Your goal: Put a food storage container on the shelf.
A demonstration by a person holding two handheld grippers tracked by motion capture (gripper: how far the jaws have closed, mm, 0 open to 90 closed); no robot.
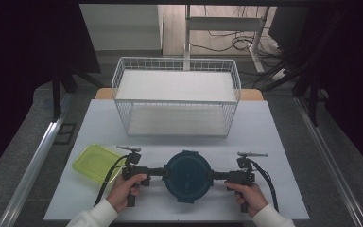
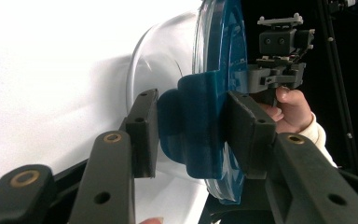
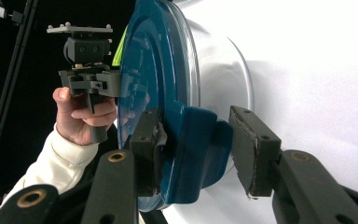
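White desk carries a round container with a dark blue lid at the lower centre of the high view, a side latch tab on each flank. The left hand-held gripper has its jaws half spread around the left tab, one pad touching, the other just off; the right hand-held gripper brackets the right tab likewise. I judge both should close evenly and squarely on the tabs, keeping the container level, clear of the yellow-green tub at left and wire basket above.
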